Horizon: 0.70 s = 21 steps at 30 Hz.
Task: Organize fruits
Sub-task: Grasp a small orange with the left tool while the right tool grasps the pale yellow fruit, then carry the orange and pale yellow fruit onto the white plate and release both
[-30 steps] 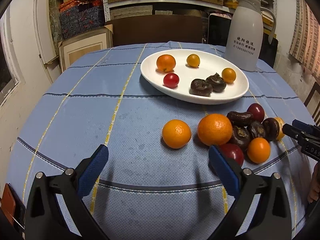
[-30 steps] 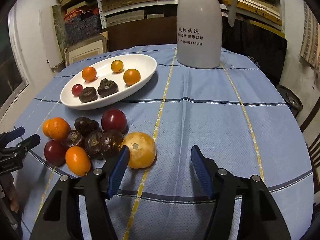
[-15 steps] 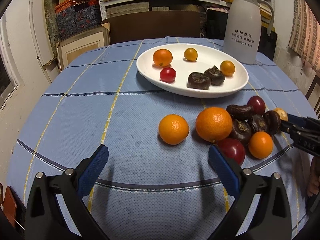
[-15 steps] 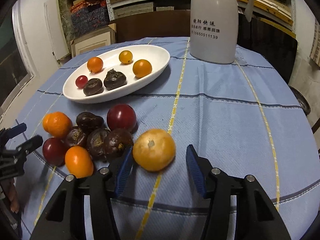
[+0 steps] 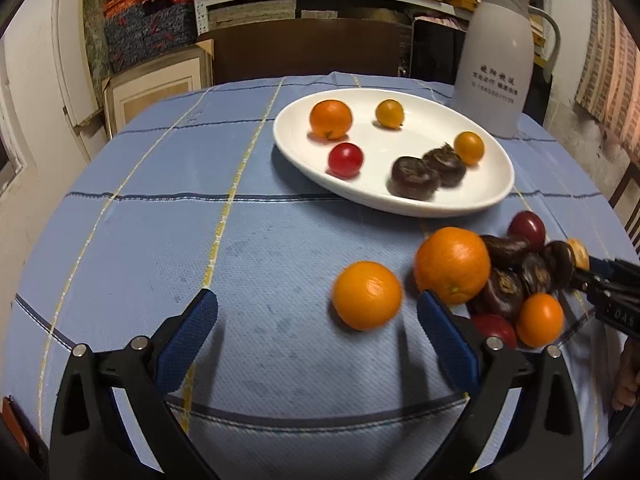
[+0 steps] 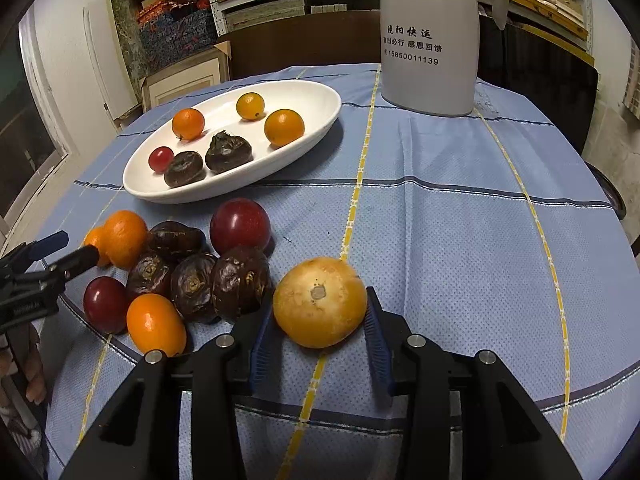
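Observation:
A white oval plate (image 5: 472,200) (image 6: 320,92) holds several small fruits: oranges, a red one and two dark ones. A pile of loose fruit lies on the blue cloth in front of it. My right gripper (image 6: 320,316) has its blue pads against both sides of a yellow-brown round fruit (image 6: 320,306) (image 5: 578,252) resting on the cloth. My left gripper (image 5: 316,316) is open and empty, just before a small orange (image 5: 367,295), with a bigger orange (image 5: 452,266) beyond its right finger.
A white thermos jug (image 6: 428,36) (image 5: 496,76) stands behind the plate. Dark fruits (image 6: 240,282), red plums (image 6: 240,224) and a small orange (image 6: 156,324) crowd left of the right gripper. The table's edges fall away left and right. Shelves and boxes stand behind.
My right gripper moved forward and closed its jaws around the yellow-brown fruit. My left gripper moved forward and a little left, toward the small orange, still open.

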Tool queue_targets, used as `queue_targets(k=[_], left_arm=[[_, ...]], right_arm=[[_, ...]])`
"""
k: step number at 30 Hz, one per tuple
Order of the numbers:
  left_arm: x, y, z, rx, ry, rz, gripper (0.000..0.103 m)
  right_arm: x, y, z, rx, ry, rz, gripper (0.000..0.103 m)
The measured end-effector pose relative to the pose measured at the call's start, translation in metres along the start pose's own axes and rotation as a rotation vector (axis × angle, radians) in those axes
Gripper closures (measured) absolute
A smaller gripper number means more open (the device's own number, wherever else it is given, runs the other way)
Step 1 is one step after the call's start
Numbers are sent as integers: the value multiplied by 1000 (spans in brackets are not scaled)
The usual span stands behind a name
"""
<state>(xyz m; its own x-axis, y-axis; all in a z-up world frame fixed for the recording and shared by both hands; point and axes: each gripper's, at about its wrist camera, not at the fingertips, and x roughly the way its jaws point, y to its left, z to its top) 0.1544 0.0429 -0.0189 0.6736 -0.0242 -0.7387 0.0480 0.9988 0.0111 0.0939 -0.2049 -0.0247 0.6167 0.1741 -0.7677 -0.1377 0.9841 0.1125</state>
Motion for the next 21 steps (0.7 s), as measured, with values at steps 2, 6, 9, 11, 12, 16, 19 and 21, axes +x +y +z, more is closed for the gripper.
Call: queue_targets(k=[2,6,9,11,12,16,19,21], left_arm=[[5,2,1,-4,13,-34,24],[18,-9,2,40,62,-74,47],[19,-16,3,59,56,-108,61],[20,-20,3,72,55,-105,66],[19,-21,3,75,50,-107,67],[2,-30,1,98,-13,-83,67],[-16,-31,-1,92,-54,-94,67],[-29,-31,-3,87,-91,-84,67]], right_arm=[[0,0,0,1,0,1,60],[0,0,0,1,0,2,60],[0,0,0,1,-1,1,60],[0,0,0,3,-2,3,60],[0,-1,0,6,-3,5,61],[-2,-6,0,29,-8,6,61],[-8,-12,-1,53,-26,3,61],[-13,-14,-2,56,-48,-4,61]])
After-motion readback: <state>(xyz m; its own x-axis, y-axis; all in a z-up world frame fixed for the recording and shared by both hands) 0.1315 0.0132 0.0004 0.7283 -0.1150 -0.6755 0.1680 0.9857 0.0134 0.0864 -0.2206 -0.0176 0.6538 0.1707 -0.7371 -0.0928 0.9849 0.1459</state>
